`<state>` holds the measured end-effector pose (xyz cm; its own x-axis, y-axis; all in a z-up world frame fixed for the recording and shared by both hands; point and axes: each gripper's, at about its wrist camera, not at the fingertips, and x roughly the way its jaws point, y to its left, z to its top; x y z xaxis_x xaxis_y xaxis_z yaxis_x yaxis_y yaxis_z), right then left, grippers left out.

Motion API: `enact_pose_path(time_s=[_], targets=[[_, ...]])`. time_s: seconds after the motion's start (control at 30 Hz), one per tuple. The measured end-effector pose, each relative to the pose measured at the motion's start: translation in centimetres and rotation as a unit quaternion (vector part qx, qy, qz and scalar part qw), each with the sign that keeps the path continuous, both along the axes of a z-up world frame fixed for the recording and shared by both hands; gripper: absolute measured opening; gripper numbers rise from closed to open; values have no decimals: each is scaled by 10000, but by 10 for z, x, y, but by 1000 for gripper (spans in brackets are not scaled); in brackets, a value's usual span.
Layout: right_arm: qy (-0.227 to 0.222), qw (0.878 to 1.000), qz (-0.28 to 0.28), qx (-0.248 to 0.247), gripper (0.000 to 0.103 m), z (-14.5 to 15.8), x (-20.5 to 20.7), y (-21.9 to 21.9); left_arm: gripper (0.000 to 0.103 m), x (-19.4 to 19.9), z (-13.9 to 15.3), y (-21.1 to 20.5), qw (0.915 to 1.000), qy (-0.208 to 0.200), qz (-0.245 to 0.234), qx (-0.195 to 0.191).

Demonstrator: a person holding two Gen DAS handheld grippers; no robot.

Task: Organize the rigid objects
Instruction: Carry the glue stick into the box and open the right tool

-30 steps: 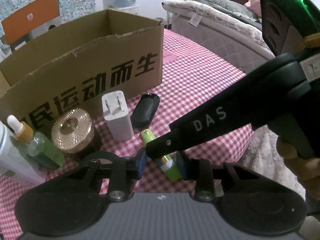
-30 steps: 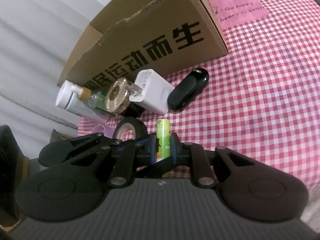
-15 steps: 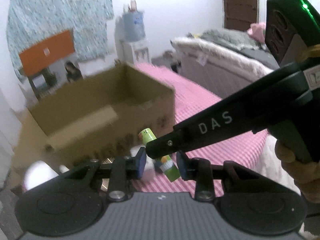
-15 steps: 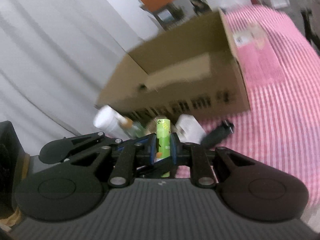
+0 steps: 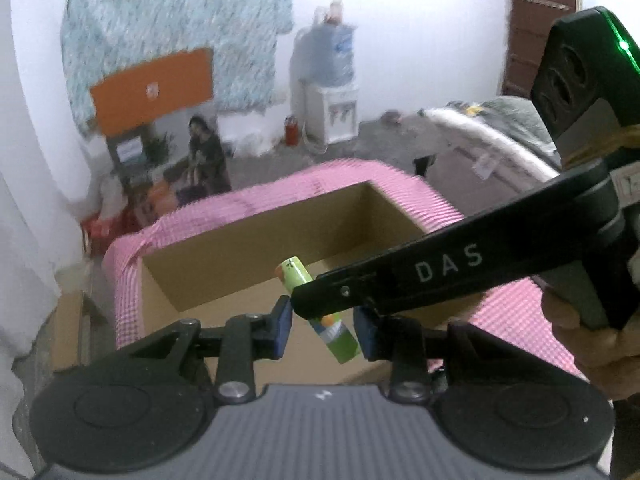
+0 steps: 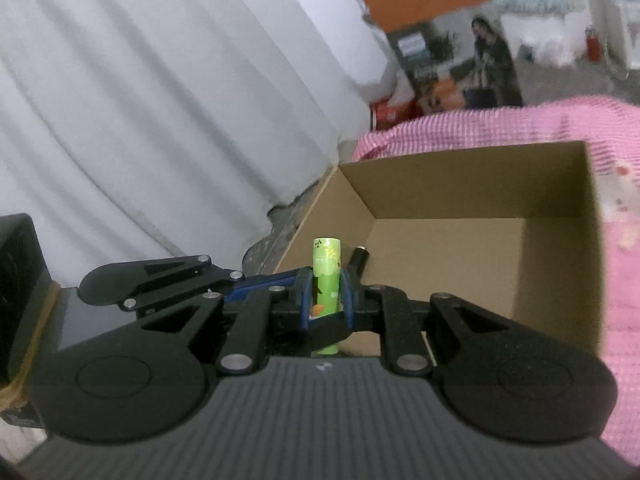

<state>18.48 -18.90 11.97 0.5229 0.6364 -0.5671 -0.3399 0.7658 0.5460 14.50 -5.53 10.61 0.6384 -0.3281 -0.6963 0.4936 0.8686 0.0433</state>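
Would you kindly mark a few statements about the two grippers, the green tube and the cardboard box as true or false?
1. The right gripper is shut on the green tube. True.
2. The left gripper is clamped on the tube as well. False: its blue pads stand apart on either side of the tube without touching it.
3. The cardboard box is open at the top, with its brown floor showing. True.
4. The box sits on a plain blue cloth. False: it rests on a pink checked tablecloth.
5. The tube lies on the box floor. False: it is held in the air at the box's near edge.
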Motion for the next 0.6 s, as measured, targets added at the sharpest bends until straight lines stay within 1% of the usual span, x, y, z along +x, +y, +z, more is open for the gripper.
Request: enact_pose_path(time_s=[0.17,0.37,0.47,0.6], targets=[[796,9966,194,57,14,-24,76,21,35,54,-21,20,9977,635,228,115],[1537,9876,331,18,14,-63,133,46,35,108,-55,35,9910,1197,471,370],[1817,9826,375,-6,14,-81,159,57,35,121,-69,40,9874,1389,583,480],[2099,9769,407,-7,14,-101,184,69,35,141,-82,44,9834,1542,731,619]])
